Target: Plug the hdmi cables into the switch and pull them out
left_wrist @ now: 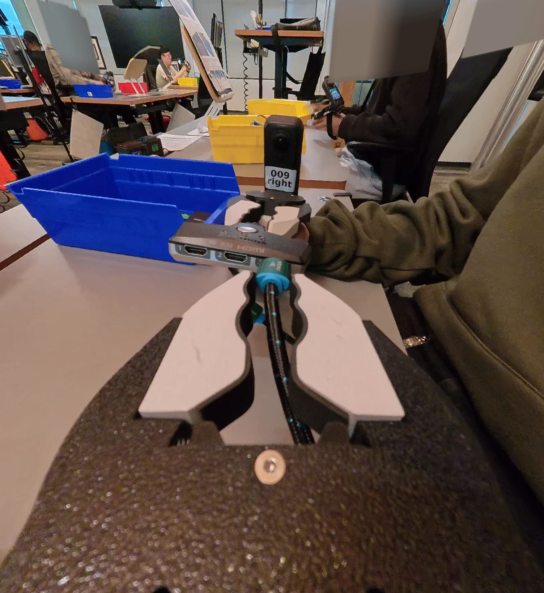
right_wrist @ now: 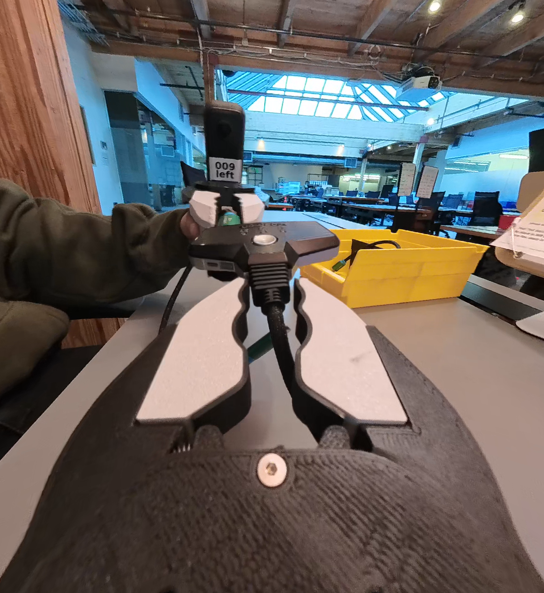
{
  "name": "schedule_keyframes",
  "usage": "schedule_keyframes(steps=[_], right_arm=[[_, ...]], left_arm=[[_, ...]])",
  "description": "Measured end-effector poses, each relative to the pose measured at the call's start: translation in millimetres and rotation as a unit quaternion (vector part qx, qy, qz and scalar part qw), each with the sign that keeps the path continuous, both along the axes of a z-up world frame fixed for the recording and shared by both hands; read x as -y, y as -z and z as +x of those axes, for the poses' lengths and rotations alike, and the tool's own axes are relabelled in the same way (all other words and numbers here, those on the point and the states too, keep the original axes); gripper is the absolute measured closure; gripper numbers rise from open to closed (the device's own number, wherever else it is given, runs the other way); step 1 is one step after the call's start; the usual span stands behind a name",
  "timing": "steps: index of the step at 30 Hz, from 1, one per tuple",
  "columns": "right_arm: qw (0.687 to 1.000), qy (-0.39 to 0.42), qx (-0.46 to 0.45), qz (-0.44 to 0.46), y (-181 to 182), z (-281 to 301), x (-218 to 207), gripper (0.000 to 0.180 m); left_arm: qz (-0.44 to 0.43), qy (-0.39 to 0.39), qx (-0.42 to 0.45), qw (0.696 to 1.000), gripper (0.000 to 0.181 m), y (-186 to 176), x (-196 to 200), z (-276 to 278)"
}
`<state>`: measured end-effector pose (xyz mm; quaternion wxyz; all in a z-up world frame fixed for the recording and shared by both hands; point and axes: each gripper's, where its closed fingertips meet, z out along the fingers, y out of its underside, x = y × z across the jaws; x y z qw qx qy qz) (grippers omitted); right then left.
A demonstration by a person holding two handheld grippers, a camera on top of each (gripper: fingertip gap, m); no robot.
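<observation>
While the left claw (left_wrist: pixel 272 282) is clamped on the green plug (left_wrist: pixel 272 268) of a braided hdmi cable (left_wrist: pixel 278 353), its two fingers closed round the teal collar just behind the plug, the plug's nose sits at the third port of the switch (left_wrist: pixel 238 245), at the right end of the port face; whether it is fully seated cannot be told. The right claw (right_wrist: pixel 269 288) faces it from the other side, clamped on the ribbed black strain relief (right_wrist: pixel 268 277) of the switch's own lead, so the switch hangs in the air between the two, above the tabletop (left_wrist: pixel 71 321). Held this way, one claw likely braces the body while the other pushes or pulls along the port's axis, which keeps the light box from sliding. The two ports to the left of the plug stand open. A second green plug (left_wrist: pixel 255 313) lies low between the left fingers, on the tabletop below. Farther out, a blue bin (left_wrist: pixel 110 205) stands behind the switch, toward the tabletop's far edge; what shows of its inside looks bare. In the right wrist view a yellow bin (right_wrist: pixel 392 272) rests near the far right edge and holds another green-ended cable (right_wrist: pixel 341 265) with a dark lead looping behind it.
</observation>
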<state>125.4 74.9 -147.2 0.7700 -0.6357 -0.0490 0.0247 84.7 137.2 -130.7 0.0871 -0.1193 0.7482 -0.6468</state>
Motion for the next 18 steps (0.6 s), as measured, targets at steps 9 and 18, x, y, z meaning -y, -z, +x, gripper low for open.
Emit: schedule_keyframes(steps=[9, 18], right_arm=[[1.000, -0.008, -0.003, -0.010, 2, -1, -1, 0.157], [1.000, 0.002, -0.015, -0.010, 2, 4, 0, 0.158]], left_arm=[[-0.016, -0.002, -0.015, 1.000, 0.162, 7, -4, 1], [-0.061, -0.090, 0.046, 0.993, 0.147, -42, -37, 9]])
